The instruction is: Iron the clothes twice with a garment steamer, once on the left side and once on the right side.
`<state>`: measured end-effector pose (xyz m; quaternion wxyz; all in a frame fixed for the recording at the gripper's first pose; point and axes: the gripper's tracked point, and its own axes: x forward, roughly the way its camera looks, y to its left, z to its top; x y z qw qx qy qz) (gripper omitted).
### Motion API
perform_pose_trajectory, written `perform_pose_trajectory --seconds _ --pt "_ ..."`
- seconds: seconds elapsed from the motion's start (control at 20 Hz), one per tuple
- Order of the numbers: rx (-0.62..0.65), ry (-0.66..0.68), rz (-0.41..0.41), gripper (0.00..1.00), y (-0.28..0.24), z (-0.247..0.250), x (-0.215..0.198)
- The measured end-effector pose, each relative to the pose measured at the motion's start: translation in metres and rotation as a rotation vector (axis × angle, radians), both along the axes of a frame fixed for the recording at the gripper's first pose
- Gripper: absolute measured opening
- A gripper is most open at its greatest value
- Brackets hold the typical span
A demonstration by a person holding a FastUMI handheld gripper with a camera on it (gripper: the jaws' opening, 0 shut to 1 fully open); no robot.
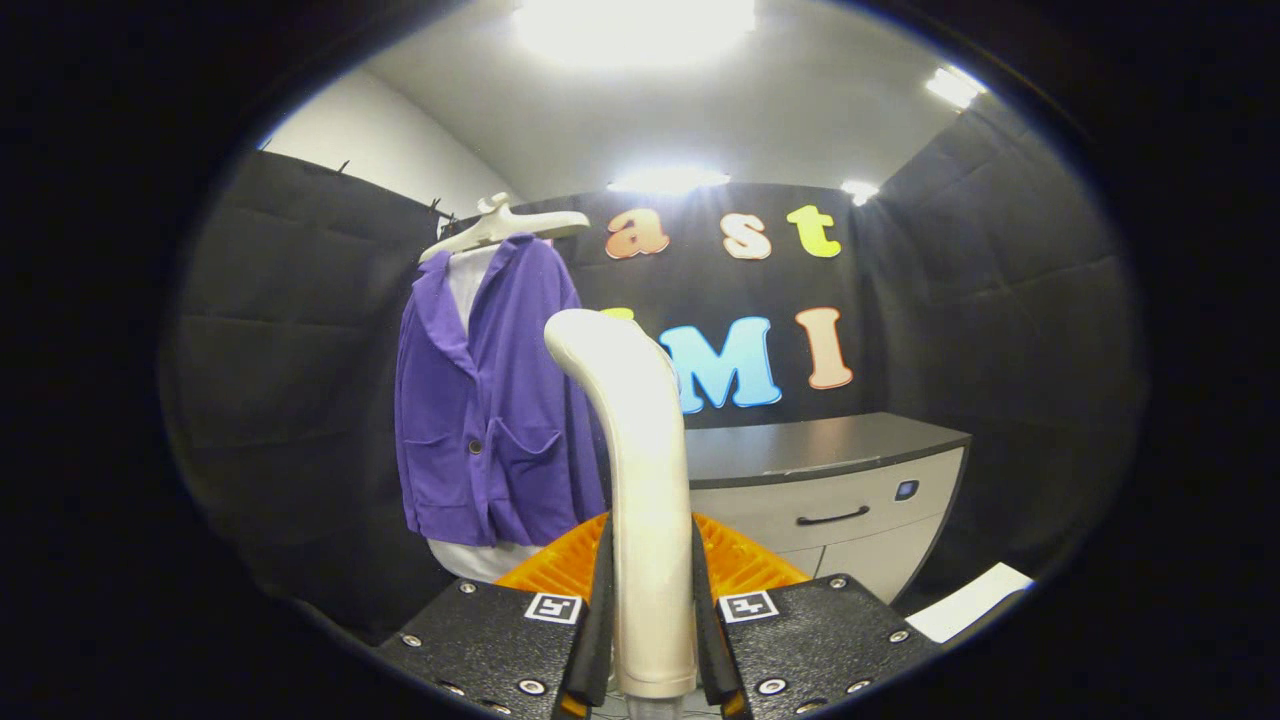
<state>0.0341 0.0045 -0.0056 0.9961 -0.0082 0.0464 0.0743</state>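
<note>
Clamping both fingers on the steamer [640,470], the gripper [652,620] needed its head squared toward the jacket [495,420] beyond.

Gripper [652,610]: two flat textured plates w/ silver screws round the edges, one small square black-and-white tag near each inner corner; slim upright pads on inner sides, ribbed orange part behind

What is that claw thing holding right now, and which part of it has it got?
The claw is clamped on a cream garment steamer, both fingers pressing the lower part of its upright handle; the curved head rises above them.
</note>
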Motion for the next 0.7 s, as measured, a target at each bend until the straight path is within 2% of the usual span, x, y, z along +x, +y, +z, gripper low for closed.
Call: perform_pose_trajectory --seconds 0.3,0.7 --pt "0.015 -0.049 -0.049 0.36 -0.089 0.038 -0.020" --pt "0.011 -0.039 -0.079 0.35 -0.122 0.035 -0.021"
